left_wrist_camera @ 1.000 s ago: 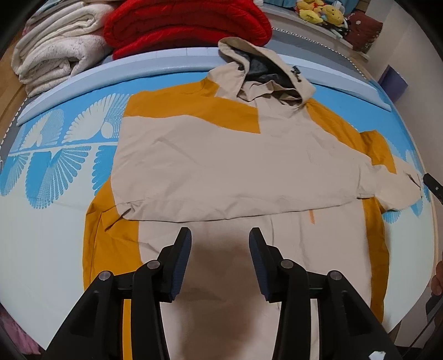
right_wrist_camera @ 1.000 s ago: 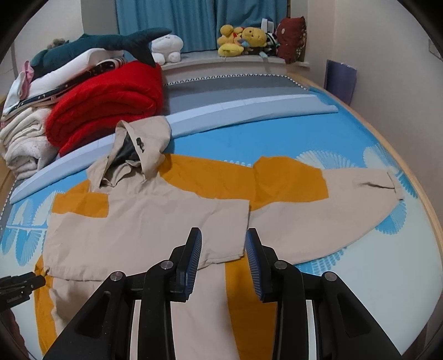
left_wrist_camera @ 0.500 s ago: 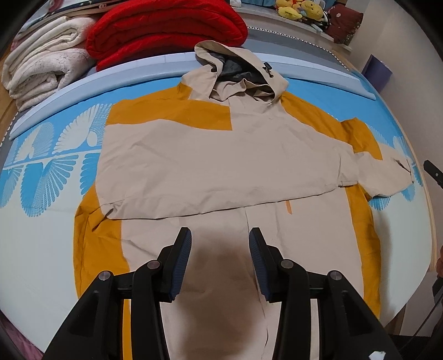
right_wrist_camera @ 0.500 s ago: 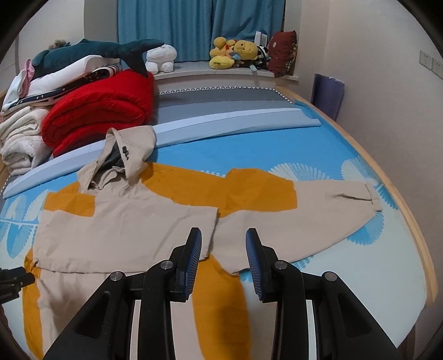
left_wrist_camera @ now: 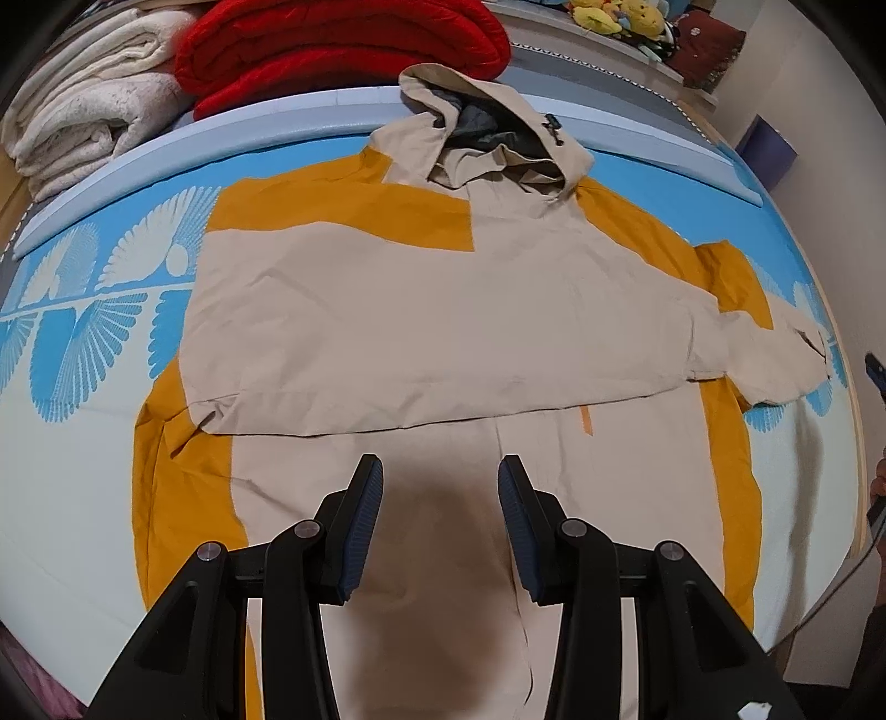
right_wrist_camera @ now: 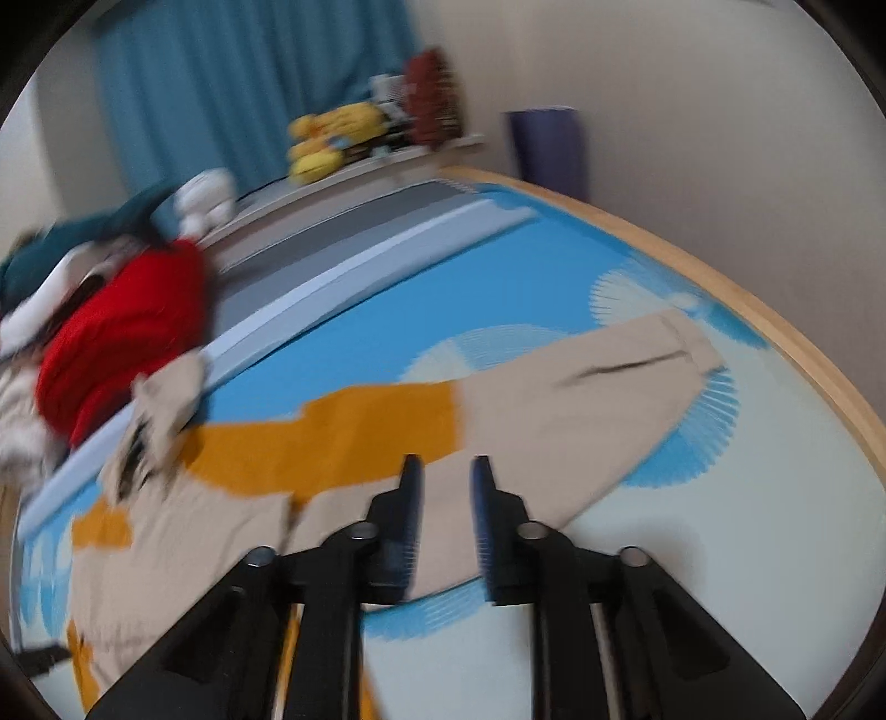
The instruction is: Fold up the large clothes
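A big hooded jacket (left_wrist_camera: pixel 443 310), tan with orange patches, lies spread flat on the bed (left_wrist_camera: pixel 77 454). The bed has a blue and white sheet with fan shapes on it. One sleeve is folded across the chest of the jacket. The other sleeve (right_wrist_camera: pixel 581 399) sticks out flat toward the wooden edge of the bed. The hood (left_wrist_camera: pixel 487 133) points up toward a long pale blue bolster (left_wrist_camera: pixel 277 124).

The left tongs (left_wrist_camera: pixel 440 487) hang over the lower middle of the jacket, pointing down at it. Their jaws are partly open and nothing is between them. They throw a dark shadow on the tan cloth. In this view the picture looks nearly the same as a second ago, so the left tongs have hardly moved.

The right tongs (right_wrist_camera: pixel 447 482) have changed a lot. A second ago they sat over the folded sleeve, near the middle of the jacket. Now they have slid sideways to the outstretched sleeve, and their picture is blurry and tilted. Their jaws are closing and stand closer together than before. No cloth is between them yet; the sleeve lies just below the tips.

Behind the bolster sit a red blanket (left_wrist_camera: pixel 343 44) and a pile of cream blankets (left_wrist_camera: pixel 88 105). Yellow stuffed toys (right_wrist_camera: pixel 332 138) rest on a ledge by the blue curtain (right_wrist_camera: pixel 249 88).
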